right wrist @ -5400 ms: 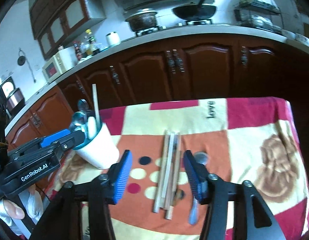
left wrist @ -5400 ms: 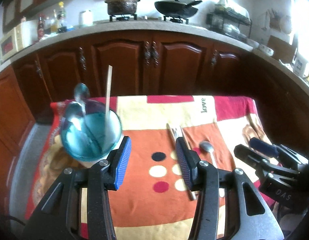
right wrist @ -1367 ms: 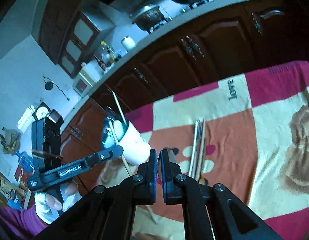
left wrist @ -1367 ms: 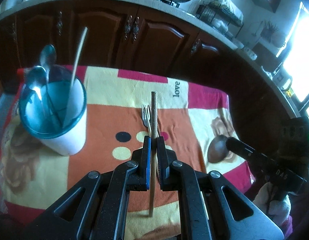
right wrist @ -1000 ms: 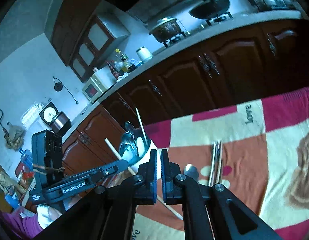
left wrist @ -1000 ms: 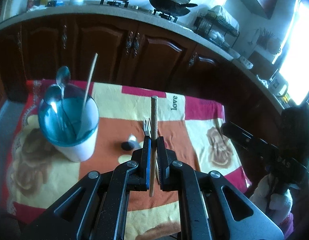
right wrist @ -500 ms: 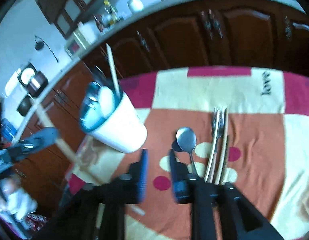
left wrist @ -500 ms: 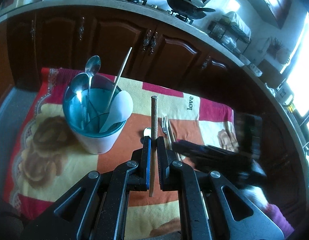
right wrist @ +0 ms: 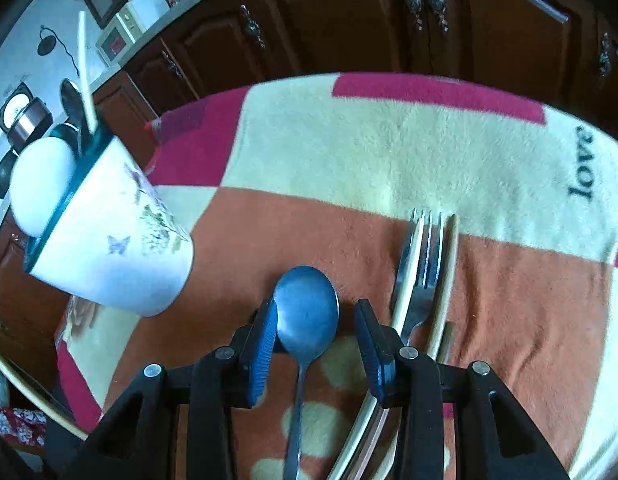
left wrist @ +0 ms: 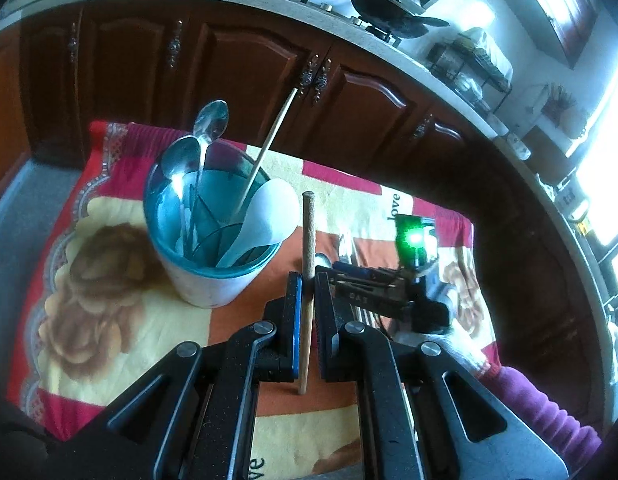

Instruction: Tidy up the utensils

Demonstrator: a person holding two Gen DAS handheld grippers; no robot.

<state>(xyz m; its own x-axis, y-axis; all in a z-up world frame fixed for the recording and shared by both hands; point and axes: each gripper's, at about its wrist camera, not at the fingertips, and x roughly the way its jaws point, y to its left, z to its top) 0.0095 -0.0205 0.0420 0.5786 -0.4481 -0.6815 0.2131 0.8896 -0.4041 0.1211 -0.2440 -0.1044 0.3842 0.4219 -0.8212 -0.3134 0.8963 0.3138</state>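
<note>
Partway. Cup point(left wrist: 213, 240), ahead-left of left gripper point(left wrist: 307, 288), already holds spoons and a stick. Left is clamped on a chopstick point(left wrist: 307, 264). Right gripper point(right wrist: 315, 328) is spread around the table spoon point(right wrist: 305, 308); fork point(right wrist: 425, 264) and sticks remain just to its right.

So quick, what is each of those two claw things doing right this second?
Left gripper: shut on a wooden chopstick.
Right gripper: open, its fingers on either side of a metal spoon lying on the cloth, not yet squeezing it.
</note>
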